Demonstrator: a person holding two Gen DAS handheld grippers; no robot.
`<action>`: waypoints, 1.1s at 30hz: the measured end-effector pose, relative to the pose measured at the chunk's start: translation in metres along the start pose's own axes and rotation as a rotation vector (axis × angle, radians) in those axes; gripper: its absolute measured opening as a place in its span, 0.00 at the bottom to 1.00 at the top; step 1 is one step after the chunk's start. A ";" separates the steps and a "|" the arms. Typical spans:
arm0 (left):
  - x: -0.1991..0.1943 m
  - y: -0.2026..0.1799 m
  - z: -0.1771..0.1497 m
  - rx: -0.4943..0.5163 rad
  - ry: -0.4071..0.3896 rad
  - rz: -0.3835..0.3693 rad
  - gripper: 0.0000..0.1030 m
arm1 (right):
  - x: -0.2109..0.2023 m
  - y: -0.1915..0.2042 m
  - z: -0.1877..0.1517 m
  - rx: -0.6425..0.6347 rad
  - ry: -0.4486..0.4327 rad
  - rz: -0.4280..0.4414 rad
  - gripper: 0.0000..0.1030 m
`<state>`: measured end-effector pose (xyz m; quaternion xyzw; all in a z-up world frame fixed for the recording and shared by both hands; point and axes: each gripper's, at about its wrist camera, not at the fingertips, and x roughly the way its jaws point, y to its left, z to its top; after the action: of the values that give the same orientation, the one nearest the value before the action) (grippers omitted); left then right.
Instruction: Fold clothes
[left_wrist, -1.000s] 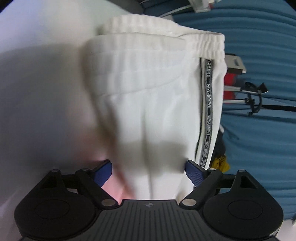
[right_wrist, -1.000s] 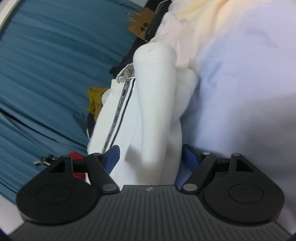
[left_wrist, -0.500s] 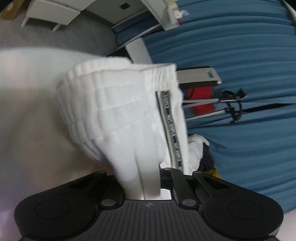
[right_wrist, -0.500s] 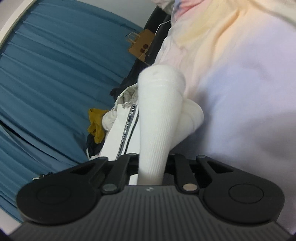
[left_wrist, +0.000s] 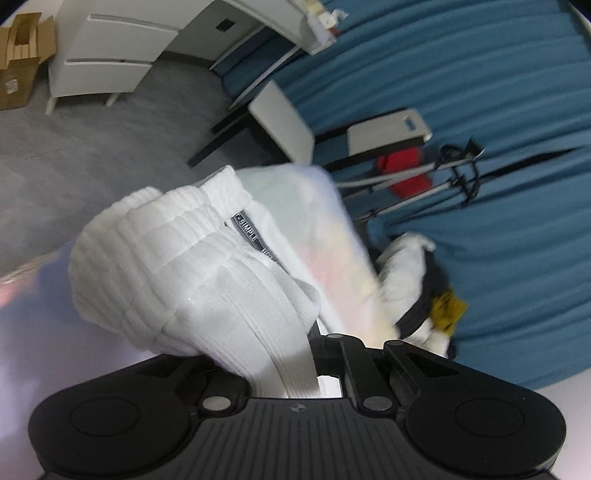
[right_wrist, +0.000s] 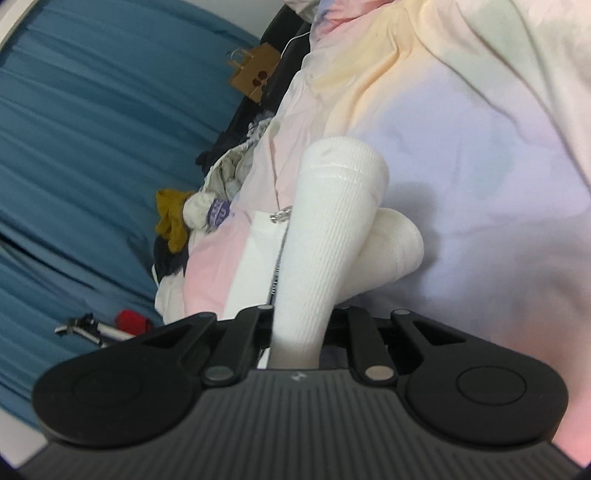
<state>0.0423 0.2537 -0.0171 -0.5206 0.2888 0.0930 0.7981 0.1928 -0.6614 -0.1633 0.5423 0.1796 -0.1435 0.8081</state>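
Observation:
White ribbed pants (left_wrist: 192, 269) with a lettered grey side stripe are bunched and lifted above a pastel sheet (left_wrist: 332, 258). My left gripper (left_wrist: 291, 373) is shut on the waistband end, the elastic bulging out in front of it. My right gripper (right_wrist: 299, 332) is shut on a rolled fold of the same white pants (right_wrist: 332, 221), which stands up from the jaws over the pastel sheet (right_wrist: 480, 184). The fingertips of both grippers are hidden in the cloth.
A pile of other clothes (right_wrist: 192, 221), mustard, dark and white, lies at the sheet's edge by a blue curtain (right_wrist: 74, 147). White drawers (left_wrist: 107, 59), a chair (left_wrist: 280, 122), a tripod (left_wrist: 443, 173) and a cardboard box (left_wrist: 18, 55) stand on the grey floor.
Both grippers went from open around the pants to shut on them, then lifted the cloth. The left view swung up towards the room.

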 end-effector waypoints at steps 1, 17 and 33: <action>-0.002 0.009 -0.003 0.002 0.025 0.011 0.08 | -0.005 -0.004 -0.001 0.004 0.009 -0.008 0.12; -0.037 0.023 -0.039 0.229 0.073 0.102 0.56 | 0.000 -0.044 -0.005 0.064 0.090 -0.047 0.12; -0.063 -0.100 -0.115 0.666 -0.082 0.094 0.82 | -0.007 -0.048 -0.002 0.073 0.093 0.004 0.13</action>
<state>-0.0062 0.1175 0.0617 -0.2130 0.2948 0.0509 0.9301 0.1661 -0.6775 -0.2006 0.5777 0.2104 -0.1229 0.7790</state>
